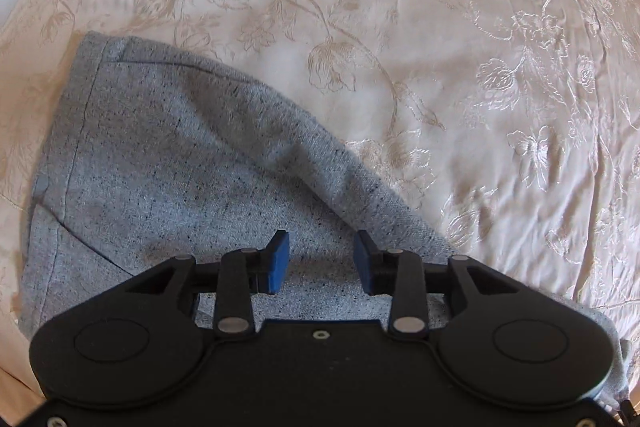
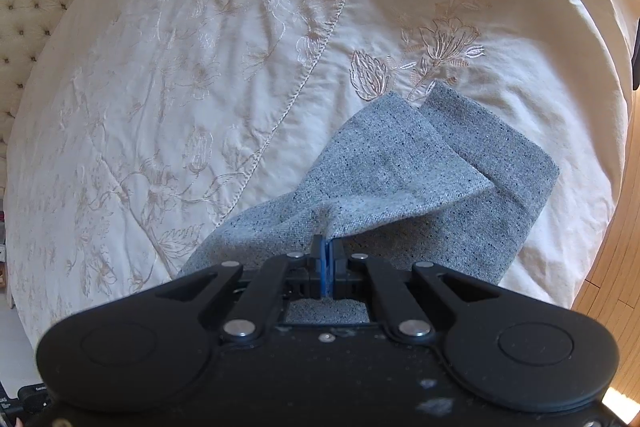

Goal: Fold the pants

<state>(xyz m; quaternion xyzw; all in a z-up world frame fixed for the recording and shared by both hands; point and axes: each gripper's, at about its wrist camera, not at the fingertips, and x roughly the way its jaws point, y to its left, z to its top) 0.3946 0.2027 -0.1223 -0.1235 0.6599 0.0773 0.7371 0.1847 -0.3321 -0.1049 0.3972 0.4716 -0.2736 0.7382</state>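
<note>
Grey pants [image 1: 168, 163] lie on the embroidered bedspread [image 1: 480, 67], near its edge. Right gripper [image 2: 327, 259] is pinched tight on a raised ridge of leg fabric, probably to carry that end over for a fold. Left gripper [image 1: 322, 259] sits spread above the pants, gripping nothing, likely positioned to pin or grab.

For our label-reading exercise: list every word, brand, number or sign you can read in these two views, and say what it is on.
None can be read.
Grey pants: no visible label or print.
Embroidered bedspread: flowers only.
Black device at the right view's bottom-left corner: pale marking, too small and blurred to read.
</note>
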